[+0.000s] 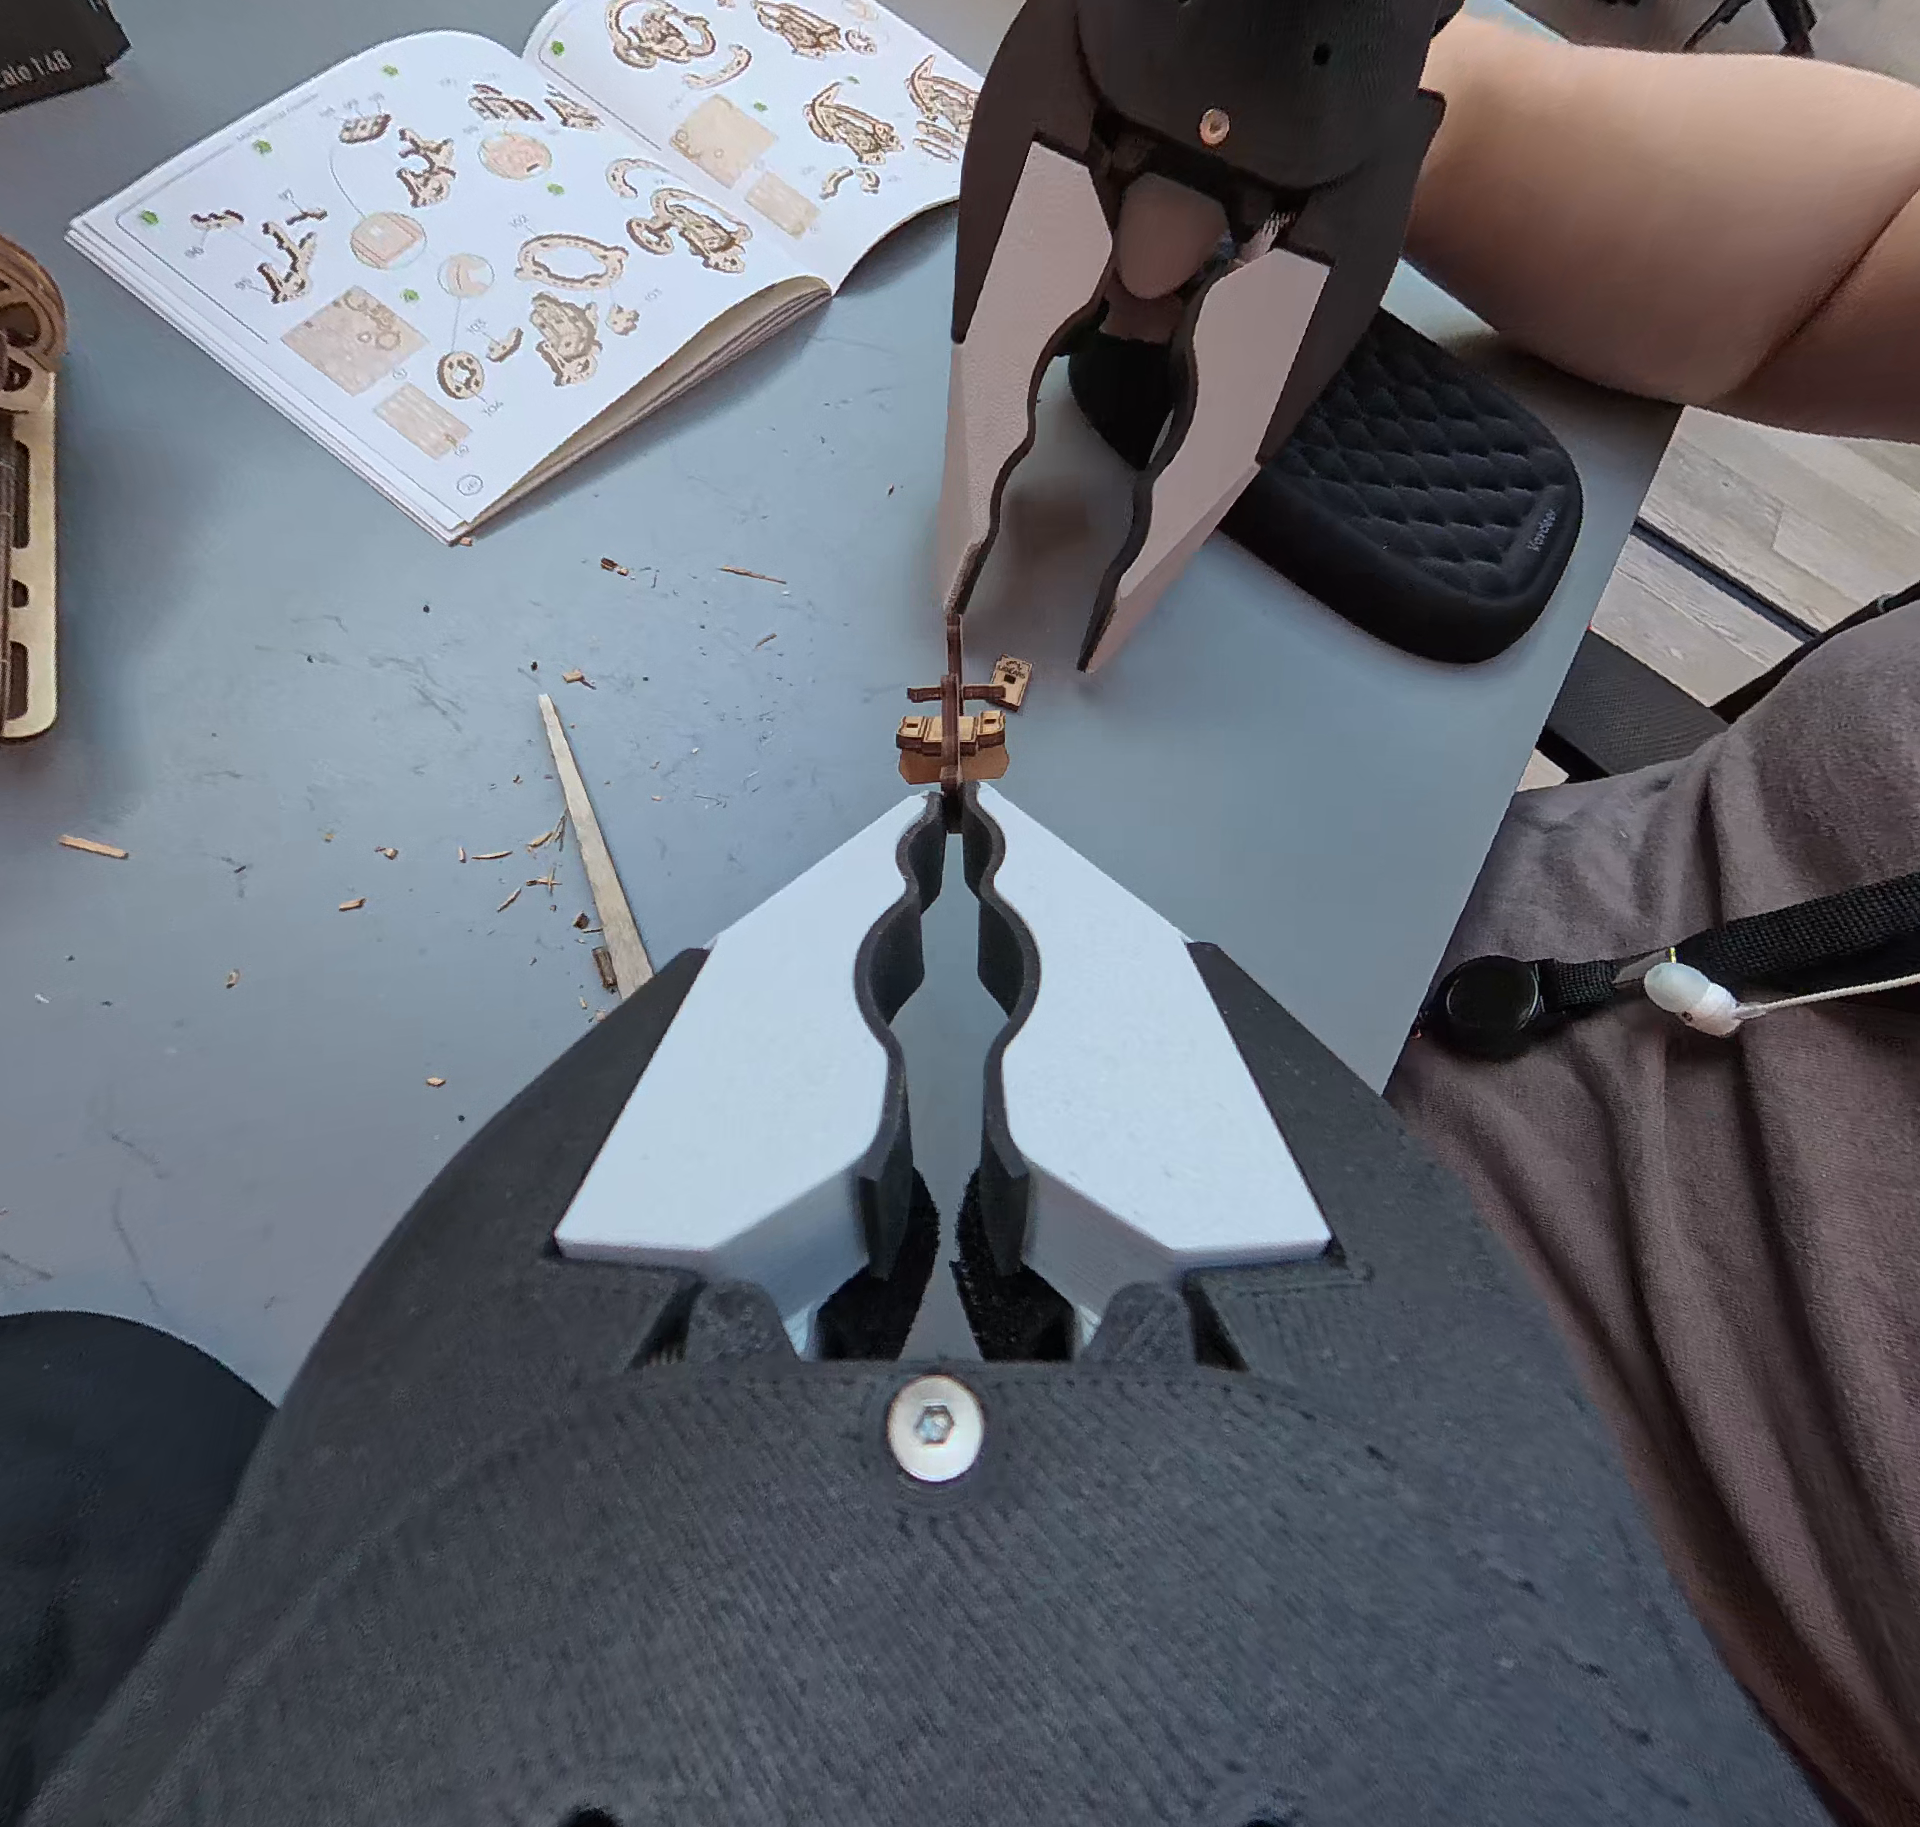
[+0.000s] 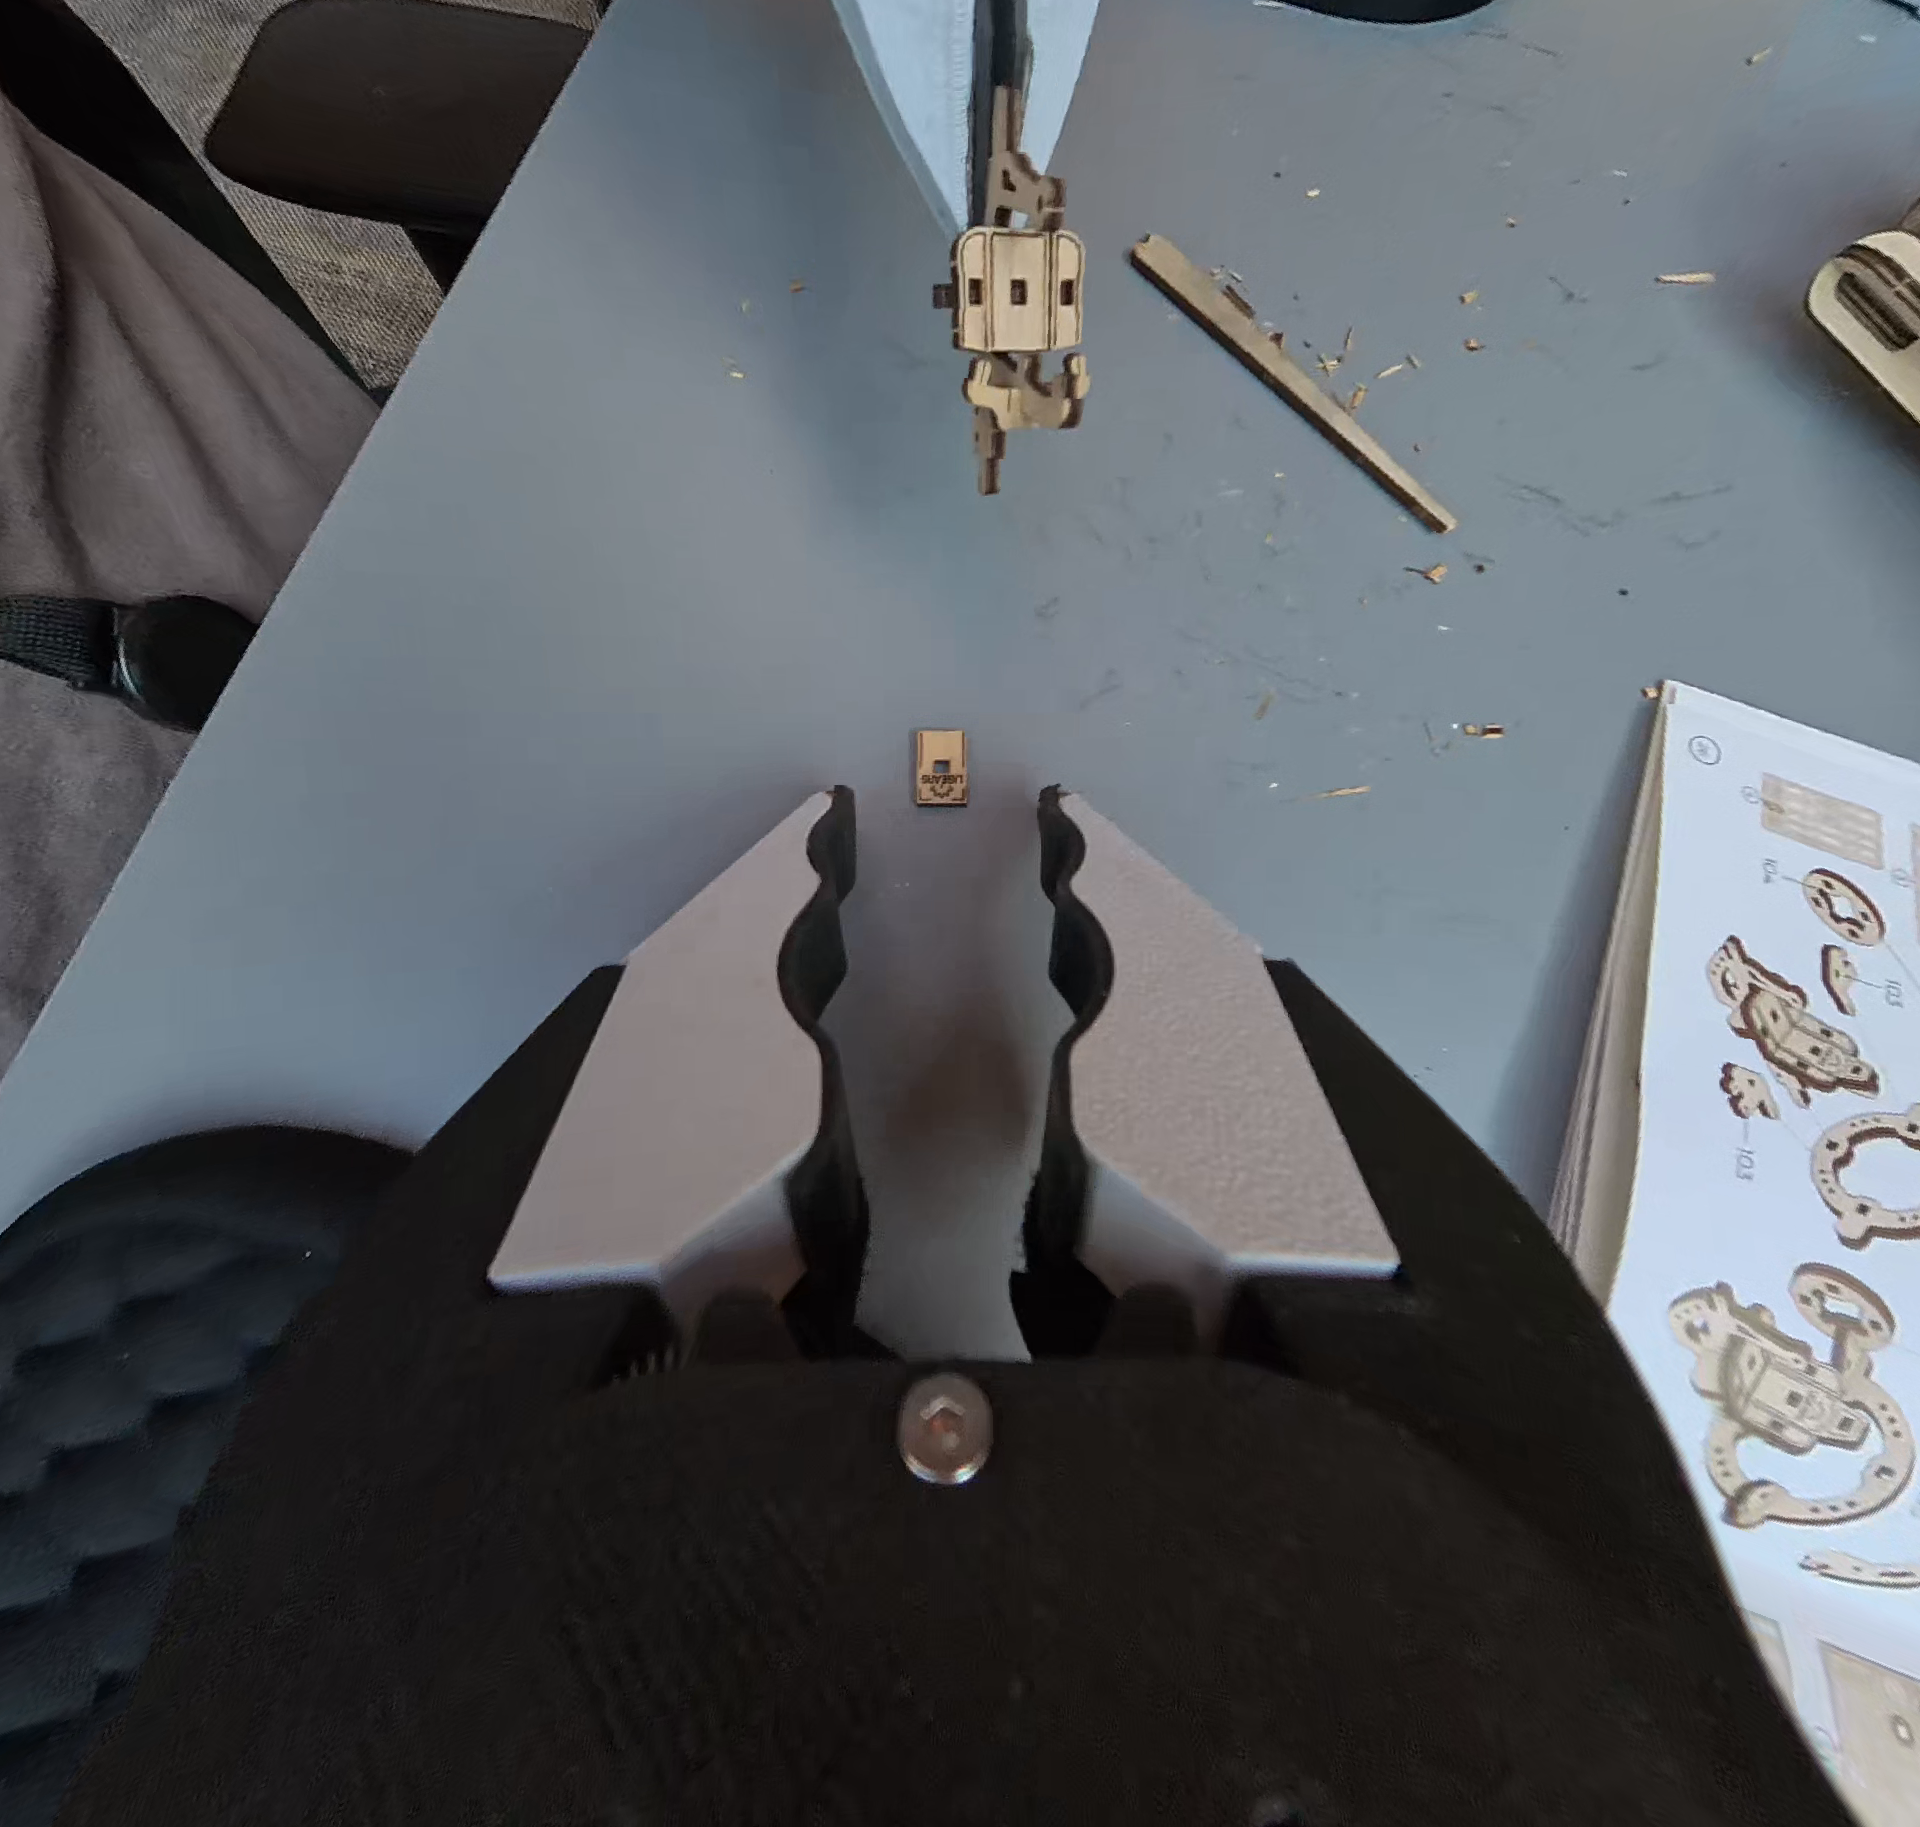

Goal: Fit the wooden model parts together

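My left gripper (image 1: pixel 948 803) pinches the small tan wooden model assembly (image 2: pixel 1016 307) above the grey tabletop (image 2: pixel 623 551). My right gripper (image 2: pixel 945 792) hangs spread and empty over a small engraved wooden tile (image 2: pixel 941 766). Bare room lies between tile and assembly.

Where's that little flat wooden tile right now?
The tile lies flat on the grey table, just ahead of the open right gripper, apart from the left gripper's wooden assembly.
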A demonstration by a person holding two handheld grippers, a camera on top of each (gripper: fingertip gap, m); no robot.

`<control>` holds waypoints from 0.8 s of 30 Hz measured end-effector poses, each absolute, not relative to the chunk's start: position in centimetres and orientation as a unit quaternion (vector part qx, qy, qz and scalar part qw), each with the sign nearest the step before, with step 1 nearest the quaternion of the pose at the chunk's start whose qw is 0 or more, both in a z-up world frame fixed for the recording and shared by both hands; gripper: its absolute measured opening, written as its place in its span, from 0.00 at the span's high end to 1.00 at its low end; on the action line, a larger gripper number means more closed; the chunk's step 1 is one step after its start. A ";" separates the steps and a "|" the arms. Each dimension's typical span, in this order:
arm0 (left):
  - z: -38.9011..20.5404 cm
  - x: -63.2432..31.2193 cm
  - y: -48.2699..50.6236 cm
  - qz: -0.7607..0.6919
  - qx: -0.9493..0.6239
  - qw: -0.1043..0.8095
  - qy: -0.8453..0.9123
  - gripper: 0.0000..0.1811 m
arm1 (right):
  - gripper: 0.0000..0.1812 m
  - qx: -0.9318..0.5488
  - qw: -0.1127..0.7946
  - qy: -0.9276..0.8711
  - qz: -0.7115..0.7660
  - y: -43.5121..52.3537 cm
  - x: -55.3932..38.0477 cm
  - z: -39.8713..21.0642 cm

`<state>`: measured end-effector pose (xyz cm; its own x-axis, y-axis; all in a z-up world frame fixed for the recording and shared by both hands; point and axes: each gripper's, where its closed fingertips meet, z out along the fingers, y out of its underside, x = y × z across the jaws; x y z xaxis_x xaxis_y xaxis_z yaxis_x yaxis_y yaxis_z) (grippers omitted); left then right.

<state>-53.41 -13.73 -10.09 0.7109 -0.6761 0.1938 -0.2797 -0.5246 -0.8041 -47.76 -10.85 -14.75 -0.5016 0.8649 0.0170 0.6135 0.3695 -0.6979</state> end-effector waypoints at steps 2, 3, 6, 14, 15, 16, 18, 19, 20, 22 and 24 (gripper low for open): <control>-10.2 -53.3 -13.8 -0.248 -0.836 0.394 0.290 1.00 | 0.82 -0.460 0.201 -0.801 0.326 -10.8 -47.7 -14.6; -10.3 -53.3 -13.8 -0.247 -0.837 0.392 0.292 1.00 | 0.83 -0.458 0.208 -0.802 0.323 -10.7 -47.8 -14.5; -10.5 -53.4 -13.8 -0.247 -0.838 0.389 0.292 1.00 | 0.86 -0.458 0.203 -0.807 0.311 -10.7 -47.8 -15.0; -10.5 -53.4 -13.7 -0.255 -0.836 0.392 0.287 1.00 | 0.91 -0.449 0.191 -0.817 0.307 -11.0 -47.7 -15.3; -10.5 -53.4 -13.7 -0.256 -0.836 0.392 0.287 1.00 | 0.92 -0.444 0.190 -0.820 0.307 -11.2 -47.7 -15.3; -10.5 -53.4 -13.7 -0.258 -0.836 0.392 0.286 1.00 | 0.93 -0.439 0.193 -0.823 0.305 -11.2 -47.8 -15.3; -10.7 -53.2 -13.7 -0.261 -0.835 0.390 0.286 1.00 | 0.95 -0.433 0.197 -0.825 0.305 -11.2 -47.9 -15.3; -10.9 -53.1 -13.7 -0.262 -0.836 0.387 0.288 1.00 | 0.96 -0.434 0.197 -0.824 0.306 -11.2 -47.9 -15.3; -11.1 -53.0 -13.7 -0.260 -0.838 0.383 0.290 1.00 | 0.96 -0.435 0.196 -0.824 0.306 -11.2 -47.9 -15.3; -11.4 -52.8 -13.9 -0.256 -0.840 0.374 0.297 1.00 | 0.96 -0.435 0.200 -0.824 0.304 -11.1 -47.9 -15.3; -11.7 -52.7 -14.0 -0.248 -0.843 0.365 0.306 1.00 | 0.96 -0.432 0.205 -0.825 0.301 -11.1 -47.8 -15.3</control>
<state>-52.67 -14.01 -11.68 0.6896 -0.6974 0.1955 -0.3347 -0.5462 -0.7679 -47.82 -11.07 -15.25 -0.5428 0.8362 0.0782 0.5891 0.4455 -0.6742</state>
